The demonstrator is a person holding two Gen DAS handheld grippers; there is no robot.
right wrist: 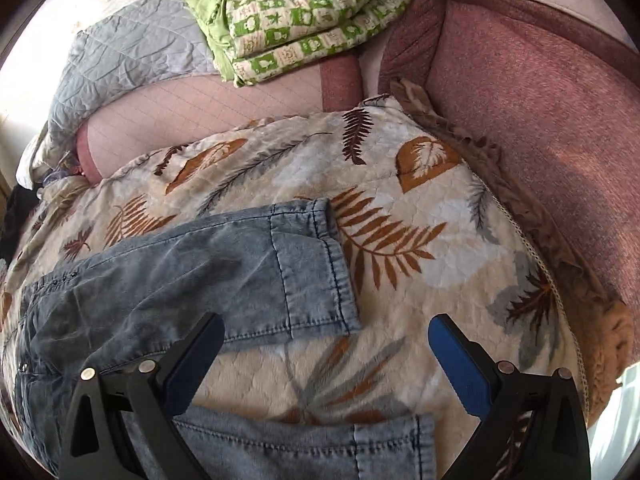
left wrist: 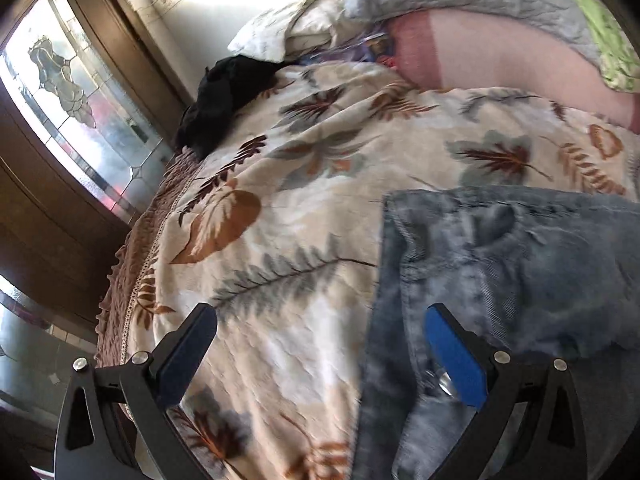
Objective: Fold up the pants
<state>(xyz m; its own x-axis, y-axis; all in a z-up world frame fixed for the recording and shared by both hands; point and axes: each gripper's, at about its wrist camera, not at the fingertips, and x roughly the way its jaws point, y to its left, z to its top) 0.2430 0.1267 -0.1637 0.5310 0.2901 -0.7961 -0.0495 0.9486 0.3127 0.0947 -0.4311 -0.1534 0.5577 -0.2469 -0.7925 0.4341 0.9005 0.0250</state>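
Right between the wide-open right gripper jaws sit both jeans leg cuffs, legs running leftward to the waist under the equally released, empty left gripper

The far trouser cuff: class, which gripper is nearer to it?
Right. The right gripper hovers open just short of the far trouser cuff; the left gripper hovers open at the jeans' waist end.
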